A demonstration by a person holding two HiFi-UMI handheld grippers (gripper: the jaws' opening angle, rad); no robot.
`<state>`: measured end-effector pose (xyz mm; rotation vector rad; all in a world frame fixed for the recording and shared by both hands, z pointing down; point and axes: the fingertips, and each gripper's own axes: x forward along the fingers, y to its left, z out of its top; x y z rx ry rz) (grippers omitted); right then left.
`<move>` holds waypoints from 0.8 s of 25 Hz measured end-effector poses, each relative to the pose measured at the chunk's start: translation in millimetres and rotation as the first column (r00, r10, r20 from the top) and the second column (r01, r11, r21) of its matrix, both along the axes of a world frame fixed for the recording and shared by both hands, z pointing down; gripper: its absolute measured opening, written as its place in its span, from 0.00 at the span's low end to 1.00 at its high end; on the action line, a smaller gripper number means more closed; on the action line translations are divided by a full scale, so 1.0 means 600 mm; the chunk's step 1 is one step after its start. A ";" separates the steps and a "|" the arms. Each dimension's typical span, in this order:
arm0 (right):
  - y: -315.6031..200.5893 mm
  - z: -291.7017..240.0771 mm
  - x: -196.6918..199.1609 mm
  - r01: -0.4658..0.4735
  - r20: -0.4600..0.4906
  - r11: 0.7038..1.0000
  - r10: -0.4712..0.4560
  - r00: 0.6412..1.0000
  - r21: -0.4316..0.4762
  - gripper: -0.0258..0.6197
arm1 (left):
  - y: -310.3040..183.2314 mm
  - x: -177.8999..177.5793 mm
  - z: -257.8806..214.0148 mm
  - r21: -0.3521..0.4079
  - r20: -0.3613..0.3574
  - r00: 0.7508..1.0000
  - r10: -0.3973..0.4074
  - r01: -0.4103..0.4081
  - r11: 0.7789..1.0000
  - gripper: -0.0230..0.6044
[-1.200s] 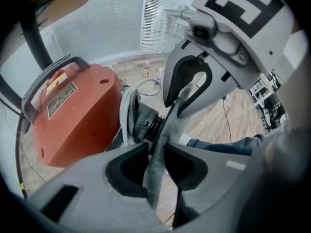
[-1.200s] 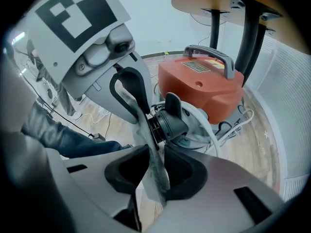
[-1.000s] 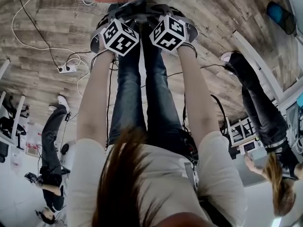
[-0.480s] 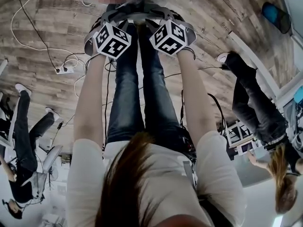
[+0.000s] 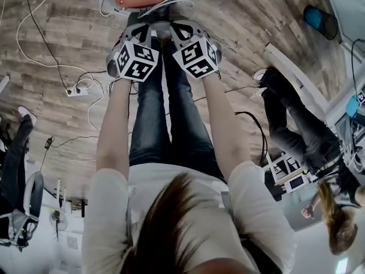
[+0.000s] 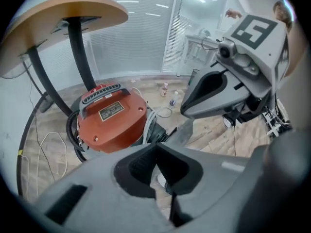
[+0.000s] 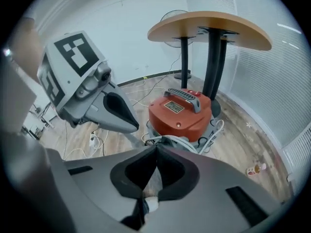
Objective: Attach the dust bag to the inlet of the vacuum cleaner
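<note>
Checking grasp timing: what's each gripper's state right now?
Left gripper: closed, tongs together, nothing visibly held.
Right gripper: closed, nothing visibly held.

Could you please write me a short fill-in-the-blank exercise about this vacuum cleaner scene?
1. The orange-red vacuum cleaner stands on a ___ floor.
2. The jaws of the left claw and right claw are both ___.
3. The tabletop near the vacuum cleaner is ___ in shape.
4. In the head view, the power strip lies on the person's ___ side.
Missing words: wooden; shut; round; left.
</note>
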<state>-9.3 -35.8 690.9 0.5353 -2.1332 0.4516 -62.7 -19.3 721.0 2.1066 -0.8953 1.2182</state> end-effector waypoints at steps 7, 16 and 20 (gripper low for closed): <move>-0.019 -0.097 -0.013 -0.232 0.128 0.973 0.231 0.965 -0.007 0.04 | -0.030 0.004 -0.085 0.077 -0.074 0.989 -0.128 0.133 0.988 0.06; -0.045 -0.267 -0.003 -0.377 0.247 0.924 0.350 0.904 0.069 0.04 | -0.077 -0.020 -0.267 0.190 -0.184 0.946 -0.268 0.302 0.934 0.06; -0.062 -0.338 0.020 -0.424 0.292 0.900 0.382 0.877 0.097 0.04 | -0.090 -0.007 -0.342 0.223 -0.236 0.926 -0.295 0.347 0.911 0.06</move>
